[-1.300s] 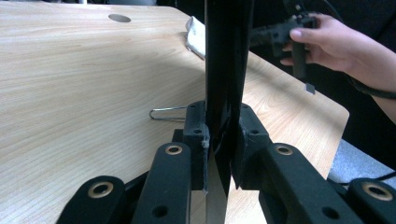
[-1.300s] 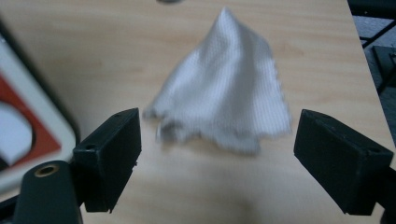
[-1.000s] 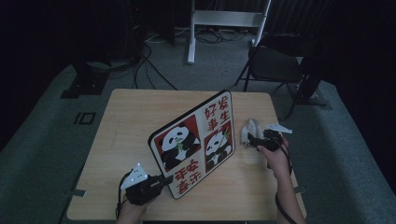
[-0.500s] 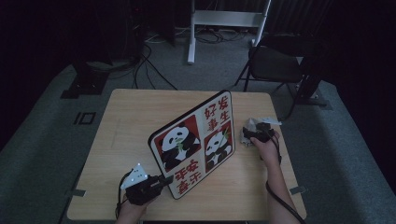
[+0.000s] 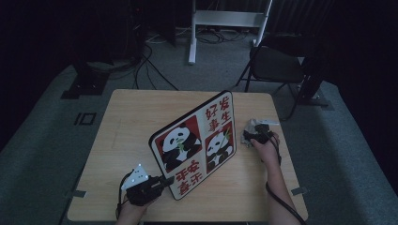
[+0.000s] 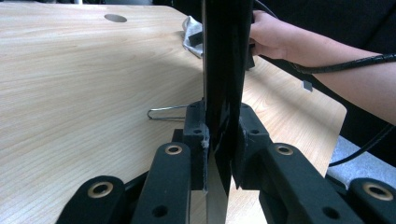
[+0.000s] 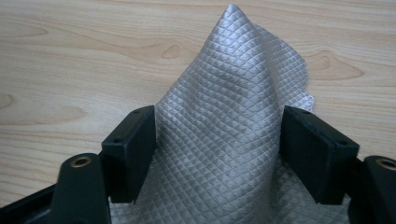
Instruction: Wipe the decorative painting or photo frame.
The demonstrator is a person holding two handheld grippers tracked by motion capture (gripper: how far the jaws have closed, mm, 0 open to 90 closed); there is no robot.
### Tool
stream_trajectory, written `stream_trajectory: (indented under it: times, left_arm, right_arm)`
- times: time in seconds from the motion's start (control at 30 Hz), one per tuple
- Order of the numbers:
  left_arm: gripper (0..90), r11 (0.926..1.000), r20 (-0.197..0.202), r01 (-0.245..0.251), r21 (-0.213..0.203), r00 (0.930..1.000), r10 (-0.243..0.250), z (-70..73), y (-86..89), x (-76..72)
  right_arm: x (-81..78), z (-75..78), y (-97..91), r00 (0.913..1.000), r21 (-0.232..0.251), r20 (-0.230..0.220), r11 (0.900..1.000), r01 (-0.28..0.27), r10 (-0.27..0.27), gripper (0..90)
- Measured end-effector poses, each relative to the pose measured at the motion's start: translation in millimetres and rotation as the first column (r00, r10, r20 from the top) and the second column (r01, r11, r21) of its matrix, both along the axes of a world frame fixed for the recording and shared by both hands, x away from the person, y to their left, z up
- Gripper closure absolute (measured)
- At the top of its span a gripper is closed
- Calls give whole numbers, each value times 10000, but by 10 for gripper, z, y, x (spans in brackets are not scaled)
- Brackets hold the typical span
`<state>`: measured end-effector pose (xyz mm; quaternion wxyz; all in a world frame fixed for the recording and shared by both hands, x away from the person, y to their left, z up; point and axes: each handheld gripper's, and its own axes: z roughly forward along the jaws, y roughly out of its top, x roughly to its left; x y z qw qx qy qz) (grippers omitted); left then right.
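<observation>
Your right tongs (image 7: 217,154) sit low over the grey quilted cloth (image 7: 233,116), and their jaws have just been closing in. The cloth's raised fold stands between the two pads (image 7: 133,156), but they look to flank it rather than squeeze it, so count these tongs as spread. In the high view the right tongs (image 5: 251,137) and the cloth (image 5: 253,125) lie near the right edge of the counter (image 5: 136,117), just beyond the far end of the panda board (image 5: 195,145).

Your left tongs (image 6: 219,140) are pressed together on the board's (image 6: 224,56) near lower edge, holding it upright on that edge. From above you can see the left tongs (image 5: 162,182) at the board's near end, close to your side of the counter.

The relation that matters: the board's long axis runs diagonally from the left tongs away toward the right hand (image 5: 265,145), printed face turned toward you. The cloth lies off that far end, directly under the right tongs and well apart from the left. So the right hand is the nearer one for the cloth, and I judge that the next move is to pinch the fold. The pads straddle its peak squarely, so little realigning should be needed.

A thin wire stand (image 6: 166,112) lies on the counter beside the board.
</observation>
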<state>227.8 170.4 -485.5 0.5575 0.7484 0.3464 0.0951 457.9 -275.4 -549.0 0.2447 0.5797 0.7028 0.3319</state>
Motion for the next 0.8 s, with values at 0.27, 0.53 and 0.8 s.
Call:
stream_trajectory:
  times: [0.27, 0.53, 0.8]
  left_arm:
    - [789, 10000, 8, 32, -9, 10000, -32, -2, 0, -1]
    - [788, 10000, 34, 4, 41, 10000, -4, -2, -2, -6]
    - [788, 10000, 23, -1, 55, 10000, 1, -1, -3, -5]
  right_arm:
    - [-30, 34, -5, 9999, -125, -11, 9999, -117, 117, 688]
    - [-67, 95, 10, 9978, 224, -618, 9995, -213, 227, 782]
    - [-269, 242, -112, 9992, 1088, -330, 9939, -182, 219, 788]
